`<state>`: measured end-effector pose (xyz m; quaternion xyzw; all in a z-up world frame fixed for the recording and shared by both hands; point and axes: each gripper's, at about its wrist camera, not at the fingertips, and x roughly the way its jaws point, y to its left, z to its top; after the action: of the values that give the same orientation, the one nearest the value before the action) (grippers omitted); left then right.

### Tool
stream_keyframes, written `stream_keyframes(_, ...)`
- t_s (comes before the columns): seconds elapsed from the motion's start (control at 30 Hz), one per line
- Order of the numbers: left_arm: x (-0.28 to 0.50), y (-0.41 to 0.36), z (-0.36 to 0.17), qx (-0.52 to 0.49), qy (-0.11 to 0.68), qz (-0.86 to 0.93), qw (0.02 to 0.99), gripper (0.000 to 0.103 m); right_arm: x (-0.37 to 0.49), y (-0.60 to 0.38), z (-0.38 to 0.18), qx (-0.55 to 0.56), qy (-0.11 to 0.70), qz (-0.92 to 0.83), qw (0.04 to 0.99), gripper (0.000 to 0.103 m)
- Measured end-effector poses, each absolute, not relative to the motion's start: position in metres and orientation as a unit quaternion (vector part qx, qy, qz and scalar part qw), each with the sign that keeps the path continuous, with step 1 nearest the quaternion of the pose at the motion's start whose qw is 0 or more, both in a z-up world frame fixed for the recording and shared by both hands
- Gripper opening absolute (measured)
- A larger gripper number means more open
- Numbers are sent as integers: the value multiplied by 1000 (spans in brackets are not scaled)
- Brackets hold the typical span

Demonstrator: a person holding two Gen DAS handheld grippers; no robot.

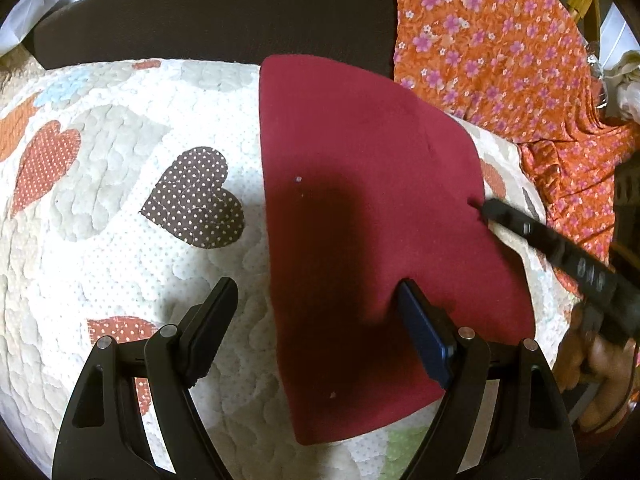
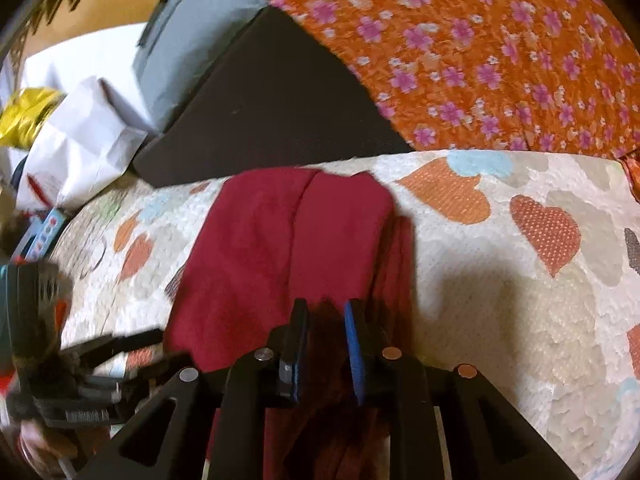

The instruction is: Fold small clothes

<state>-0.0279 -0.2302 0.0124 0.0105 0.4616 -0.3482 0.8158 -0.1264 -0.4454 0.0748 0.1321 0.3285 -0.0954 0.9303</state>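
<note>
A dark red small garment [image 1: 360, 200] lies flat and folded on a heart-patterned quilt [image 1: 120, 208]. My left gripper [image 1: 316, 286] stands wide open at the garment's near left edge. Its right finger [image 1: 420, 320] rests on the red cloth and its left finger hangs over the quilt. In the right wrist view the same garment [image 2: 280, 240] stretches away from my right gripper [image 2: 325, 308]. Those jaws stand a narrow gap apart, with dark red cloth showing between them. From the left wrist view, the right gripper [image 1: 482, 208] tip sits at a small pucker on the garment's right edge.
An orange cloth with pink flowers [image 1: 500, 60] [image 2: 480, 60] is draped past the quilt's [image 2: 520, 300] far right. A dark flat cushion [image 1: 220, 20] [image 2: 272, 112] borders the far side. White paper bags [image 2: 80, 140] pile at the left. A hand [image 1: 592, 360] holds the right gripper.
</note>
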Motion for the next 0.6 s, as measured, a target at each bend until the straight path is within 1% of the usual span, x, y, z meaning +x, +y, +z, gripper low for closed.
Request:
stream_keyframes(0.03,-28,-231,12,13,460,-348,817,82,-123,-449,77,138,325,-100,930,21)
stream_keyframes(0.1,-28,-231,11,14,459,-352,816,82,-113,-459,79,151,319,-103,930,40)
stream_keyframes(0.13,-26,-231,11,9,460,-357,813,82,-108,-463,79,156,320,-108,928,43)
stream_keyframes(0.23,-21,-230,14,-16,464,-378,801,82,-95,-476,74,172,324,-124,922,44)
stream_keyframes(0.37,-12,-229,16,-41,471,-392,789,82,-95,-484,58,188,330,-114,918,52)
stream_keyframes(0.5,-3,-231,12,-58,489,-395,775,82,-101,-496,45,220,325,-95,915,67)
stream_keyframes(0.6,-2,-233,11,-51,489,-392,778,85,-101,-507,35,254,322,-73,909,68)
